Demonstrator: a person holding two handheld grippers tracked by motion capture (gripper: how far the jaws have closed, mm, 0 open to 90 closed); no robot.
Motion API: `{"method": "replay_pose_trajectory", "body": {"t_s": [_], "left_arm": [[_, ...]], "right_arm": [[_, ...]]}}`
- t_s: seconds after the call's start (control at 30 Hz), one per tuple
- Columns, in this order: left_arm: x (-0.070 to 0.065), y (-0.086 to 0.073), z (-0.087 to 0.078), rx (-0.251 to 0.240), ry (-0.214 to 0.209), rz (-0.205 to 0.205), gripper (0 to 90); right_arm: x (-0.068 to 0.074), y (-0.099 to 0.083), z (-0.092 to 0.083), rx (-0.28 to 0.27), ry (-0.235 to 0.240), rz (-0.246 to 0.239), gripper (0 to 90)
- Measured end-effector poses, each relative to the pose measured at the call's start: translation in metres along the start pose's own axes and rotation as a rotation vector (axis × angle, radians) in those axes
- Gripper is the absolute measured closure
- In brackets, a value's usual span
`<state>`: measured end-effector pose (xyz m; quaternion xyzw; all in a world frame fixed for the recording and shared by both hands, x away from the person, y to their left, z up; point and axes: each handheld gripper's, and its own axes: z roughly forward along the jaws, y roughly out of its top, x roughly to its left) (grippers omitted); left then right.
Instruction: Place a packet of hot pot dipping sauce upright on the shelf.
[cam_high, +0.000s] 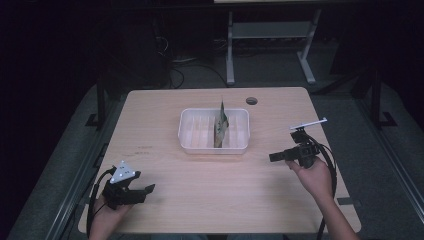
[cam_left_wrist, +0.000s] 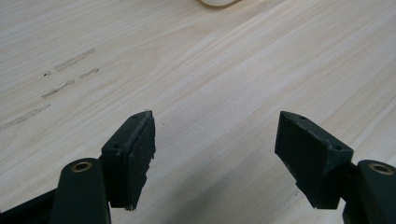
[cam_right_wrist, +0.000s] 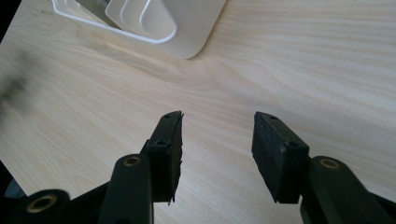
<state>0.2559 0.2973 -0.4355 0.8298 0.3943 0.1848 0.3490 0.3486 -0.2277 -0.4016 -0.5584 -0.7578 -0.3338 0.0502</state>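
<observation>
The pale wooden table (cam_high: 215, 200) carried a white ribbed plastic tray (cam_high: 186, 131) near its centre, and in that tray a thin greenish-brown packet (cam_high: 220, 125) stood on edge, leaning toward the 3 o'clock wall. The right gripper (cam_high: 276, 157) hovered at about 4 o'clock of the tray, near but apart from it, its fingers (cam_right_wrist: 168, 149) partly spread with nothing between them and the tray's rounded corner (cam_right_wrist: 187, 44) ahead at 11 o'clock. The left gripper (cam_high: 148, 190) sat well apart at 7 o'clock of the tray, its fingers (cam_left_wrist: 133, 158) wide and empty over bare wood. If the step was to reach for the packet, it seemed best done by the nearer right gripper, coming over the rim with the fingers turned to straddle the packet's thin faces, closing gently so it did not tip or crumple.
</observation>
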Motion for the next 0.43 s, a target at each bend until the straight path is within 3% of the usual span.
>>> {"method": "replay_pose_trajectory", "body": {"t_s": [0.43], "left_arm": [[0.000, 0.000, 0.000, 0.002, 0.003, 0.001, 28.2]], "right_arm": [[-0.005, -0.021, 0.007, 0.012, 0.006, 0.002, 51.2]]}}
